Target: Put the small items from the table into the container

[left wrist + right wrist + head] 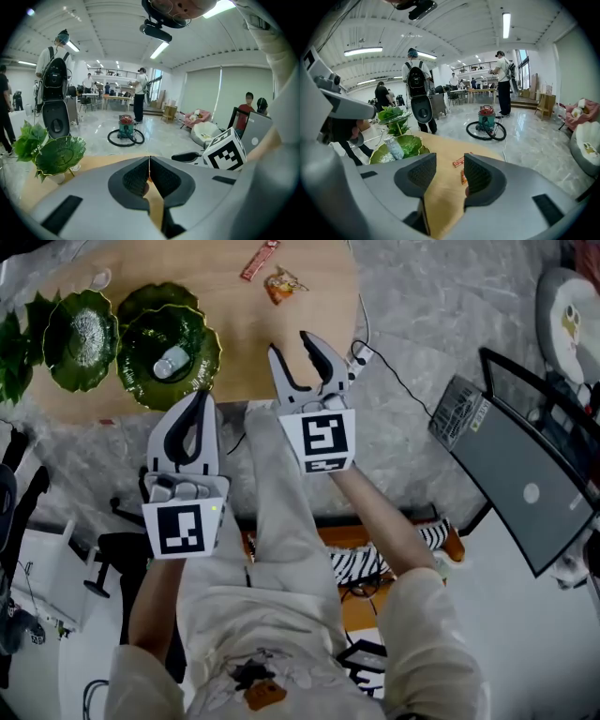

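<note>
Right claw: the right claw [292, 345] has its jaws apart with nothing between them, hovering over the near edge of the table [234, 334].
Left claw: jaws pressed together and empty; the left claw [201, 397] hangs at about 7 o'clock from the right one.
Container: a green leaf-shaped dish [208, 334], at 9 o'clock from the right claw.
Already in: a small pale bottle [171, 363] lies inside that dish.
Left on the wood: an orange packet [284, 285] at 12 o'clock from the right claw, and a red wrapper bar [260, 261] at 11 o'clock. Both lie well apart from the dish.
Second dish: another green dish [80, 338] sits at 9 o'clock of the first and looks empty.
Progress: partway, by my reading. One item is in and at least two wait.
Likely next: the open right claw seems best placed for the orange packet.
</note>
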### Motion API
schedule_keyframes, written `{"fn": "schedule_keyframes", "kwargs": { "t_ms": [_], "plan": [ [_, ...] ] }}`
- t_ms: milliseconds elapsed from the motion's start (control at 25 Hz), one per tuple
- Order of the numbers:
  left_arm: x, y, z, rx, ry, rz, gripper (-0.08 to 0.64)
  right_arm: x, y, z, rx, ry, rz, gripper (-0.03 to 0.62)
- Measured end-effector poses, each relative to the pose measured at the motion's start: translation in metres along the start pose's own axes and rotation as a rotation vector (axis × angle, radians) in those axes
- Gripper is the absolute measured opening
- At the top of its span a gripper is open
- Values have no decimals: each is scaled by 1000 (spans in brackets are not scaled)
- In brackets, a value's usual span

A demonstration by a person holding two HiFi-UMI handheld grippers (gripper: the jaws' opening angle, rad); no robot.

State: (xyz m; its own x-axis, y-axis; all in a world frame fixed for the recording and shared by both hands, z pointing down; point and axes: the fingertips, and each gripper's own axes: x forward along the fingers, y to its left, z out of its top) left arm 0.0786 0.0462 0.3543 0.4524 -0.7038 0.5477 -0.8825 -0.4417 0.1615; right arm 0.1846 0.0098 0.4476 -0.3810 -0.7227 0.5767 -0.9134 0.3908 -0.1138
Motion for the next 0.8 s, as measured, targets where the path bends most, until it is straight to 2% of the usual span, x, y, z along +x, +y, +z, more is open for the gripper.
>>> {"fn": "schedule_keyframes", "kwargs": {
  "t_ms": [320,800],
  "plan": [
    [38,-3,-21,-48,35,28,9,46,-25,-34,-15,68,29,167],
    [75,-1,-63,-105,72,38,9,102,-58,-81,-47,130,25,193]
  ]
}}
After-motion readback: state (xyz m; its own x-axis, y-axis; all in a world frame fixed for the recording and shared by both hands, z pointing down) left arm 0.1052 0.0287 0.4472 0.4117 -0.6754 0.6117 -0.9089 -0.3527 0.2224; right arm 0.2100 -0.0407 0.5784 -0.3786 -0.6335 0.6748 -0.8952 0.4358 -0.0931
